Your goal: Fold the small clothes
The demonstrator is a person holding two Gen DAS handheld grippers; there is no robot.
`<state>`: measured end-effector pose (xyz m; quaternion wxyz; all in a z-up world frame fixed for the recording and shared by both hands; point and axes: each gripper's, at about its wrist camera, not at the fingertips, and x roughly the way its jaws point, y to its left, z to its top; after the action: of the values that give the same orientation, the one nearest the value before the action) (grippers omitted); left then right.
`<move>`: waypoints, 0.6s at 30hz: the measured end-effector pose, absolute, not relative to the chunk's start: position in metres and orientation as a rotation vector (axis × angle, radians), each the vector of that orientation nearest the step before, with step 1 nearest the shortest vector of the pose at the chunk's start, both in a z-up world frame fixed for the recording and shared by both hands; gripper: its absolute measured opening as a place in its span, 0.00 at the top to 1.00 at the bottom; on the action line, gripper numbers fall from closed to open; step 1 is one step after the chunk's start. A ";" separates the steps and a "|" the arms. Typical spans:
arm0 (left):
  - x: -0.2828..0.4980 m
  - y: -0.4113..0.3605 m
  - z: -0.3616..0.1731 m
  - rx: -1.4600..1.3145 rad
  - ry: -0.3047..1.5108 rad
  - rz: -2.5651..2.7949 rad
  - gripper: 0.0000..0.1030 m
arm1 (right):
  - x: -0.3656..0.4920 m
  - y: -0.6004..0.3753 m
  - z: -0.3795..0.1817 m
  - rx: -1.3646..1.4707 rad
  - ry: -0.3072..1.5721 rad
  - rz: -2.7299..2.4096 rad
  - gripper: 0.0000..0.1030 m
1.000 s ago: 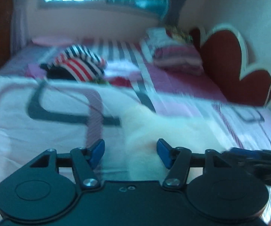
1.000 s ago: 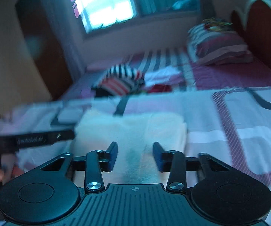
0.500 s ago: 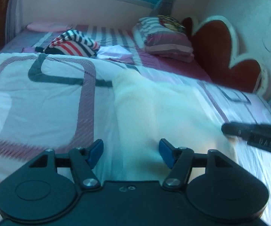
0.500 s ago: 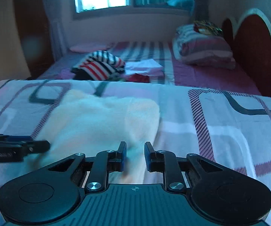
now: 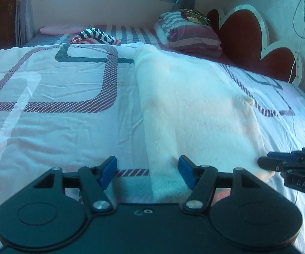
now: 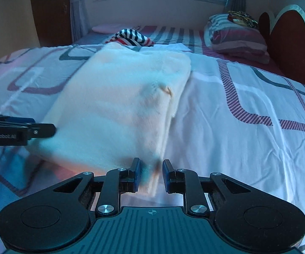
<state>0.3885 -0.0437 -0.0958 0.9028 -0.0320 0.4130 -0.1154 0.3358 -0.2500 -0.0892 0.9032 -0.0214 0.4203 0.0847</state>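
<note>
Our right gripper [image 6: 151, 174] has widened slightly, its near-closed fingers apparently straddling the cream garment's [image 6: 120, 108] corner; our left gripper [image 5: 147, 172] gapes wide, empty.

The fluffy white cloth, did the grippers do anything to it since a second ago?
The right gripper narrowed around the white cloth's near corner; whether it pinches yet is unclear. The left gripper dropped toward the other near corner, wide open throughout. The cloth lies flat on the bed as before, and the striped clothes behind haven't moved.
</note>
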 end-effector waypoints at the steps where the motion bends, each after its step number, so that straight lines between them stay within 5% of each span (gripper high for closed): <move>1: 0.386 -0.044 -0.096 -0.062 0.854 -0.238 0.39 | 0.336 -0.249 -0.090 -0.052 0.867 0.173 0.80; 18: 0.366 -0.044 -0.094 -0.007 0.865 -0.227 0.30 | 0.329 -0.245 -0.091 -0.078 0.871 0.124 0.80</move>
<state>0.3665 -0.0442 -0.0936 0.9016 -0.0033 0.4184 -0.1097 0.3289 -0.2445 -0.0906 0.9041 -0.0376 0.4213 0.0601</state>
